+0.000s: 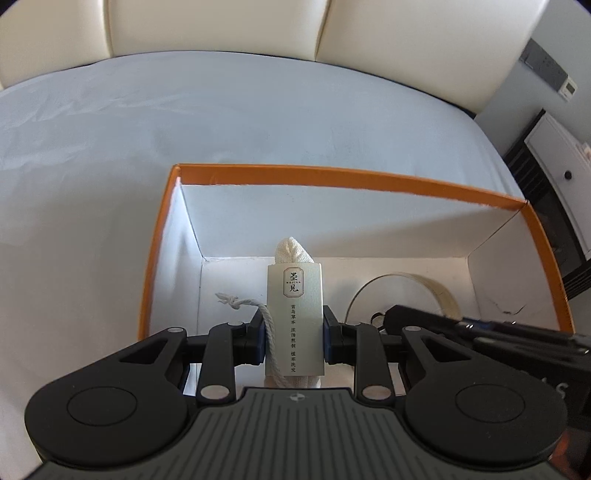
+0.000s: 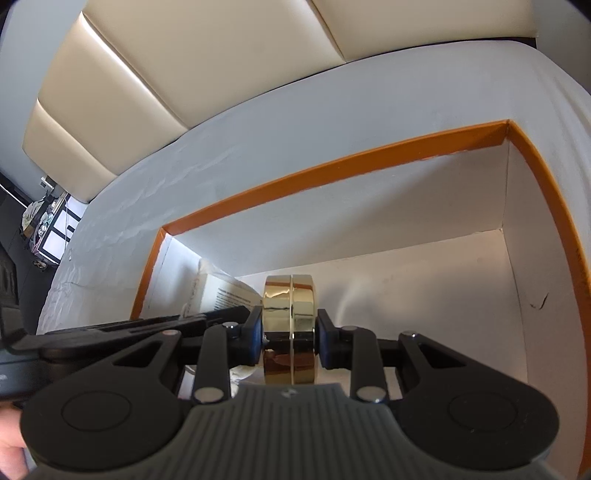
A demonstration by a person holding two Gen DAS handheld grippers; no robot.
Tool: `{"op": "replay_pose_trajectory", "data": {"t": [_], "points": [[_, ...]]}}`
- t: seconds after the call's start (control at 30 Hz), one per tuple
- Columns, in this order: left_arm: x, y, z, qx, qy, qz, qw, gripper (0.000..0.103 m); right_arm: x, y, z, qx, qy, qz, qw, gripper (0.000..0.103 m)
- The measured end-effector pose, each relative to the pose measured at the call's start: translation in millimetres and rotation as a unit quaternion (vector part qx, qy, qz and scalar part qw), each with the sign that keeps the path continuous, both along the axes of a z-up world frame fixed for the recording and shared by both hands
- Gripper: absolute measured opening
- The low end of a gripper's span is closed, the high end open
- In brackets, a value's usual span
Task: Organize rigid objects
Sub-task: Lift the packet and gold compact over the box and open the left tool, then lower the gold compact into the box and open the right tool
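An open orange-rimmed box (image 1: 332,177) with white inner walls lies on a pale blue bed sheet. My left gripper (image 1: 294,332) is shut on a cream cloth pouch (image 1: 294,321) with a printed paper sleeve and a white cord, held down inside the box at its left side. My right gripper (image 2: 288,334) is shut on a shiny gold round case (image 2: 290,332), held on edge inside the same box (image 2: 332,162). In the left wrist view the gold case (image 1: 406,291) and the right gripper's black fingers (image 1: 424,317) show at the right. In the right wrist view the pouch (image 2: 221,291) shows at the left.
The sheet (image 1: 184,122) spreads around the box. Cream padded headboard cushions (image 1: 221,26) stand behind the bed. A white cabinet (image 1: 561,166) stands at the right of the bed. The box floor to the right of the gold case (image 2: 443,288) is bare white card.
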State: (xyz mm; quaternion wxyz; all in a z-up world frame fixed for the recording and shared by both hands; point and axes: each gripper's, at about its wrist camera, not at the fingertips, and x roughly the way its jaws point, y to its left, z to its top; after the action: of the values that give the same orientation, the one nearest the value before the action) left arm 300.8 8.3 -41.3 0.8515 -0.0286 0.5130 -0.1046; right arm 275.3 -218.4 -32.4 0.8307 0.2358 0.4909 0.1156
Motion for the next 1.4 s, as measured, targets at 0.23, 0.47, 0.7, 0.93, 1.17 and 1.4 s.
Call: {"op": "replay_pose_trajectory", "data": {"t": [0.23, 0.47, 0.7, 0.93, 1.17, 1.4], "points": [[-5.2, -3.2, -6.2, 0.046, 0.000, -0.008, 0.9989, 0.031, -4.6, 1.0, 2.8, -0.021, -0.004, -0.002, 1.000, 0.028], [-13.5, -4.4, 1.4, 0.066, -0.030, -0.022, 0.9972, 0.035, -7.6, 4.3, 1.2, -0.046, 0.009, -0.006, 0.999, 0.028], [-17.9, -11.9, 18.4, 0.108, -0.106, -0.019, 0.9883, 0.034, -6.6, 17.5, 9.5, -0.068, 0.004, -0.004, 0.998, 0.028], [-22.4, -13.8, 15.9, 0.163, -0.124, -0.023, 0.9785, 0.031, -9.0, 23.6, 17.4, -0.076, 0.001, 0.004, 0.997, 0.028], [-22.2, -4.3, 22.7, 0.143, -0.139, -0.008, 0.9799, 0.030, -4.9, 31.9, 17.4, -0.083, 0.012, 0.003, 0.996, 0.028], [-22.9, 12.4, 31.2, 0.072, -0.142, 0.010, 0.9872, 0.030, 7.4, 50.9, 7.5, -0.089, 0.030, 0.008, 0.996, 0.028]]}}
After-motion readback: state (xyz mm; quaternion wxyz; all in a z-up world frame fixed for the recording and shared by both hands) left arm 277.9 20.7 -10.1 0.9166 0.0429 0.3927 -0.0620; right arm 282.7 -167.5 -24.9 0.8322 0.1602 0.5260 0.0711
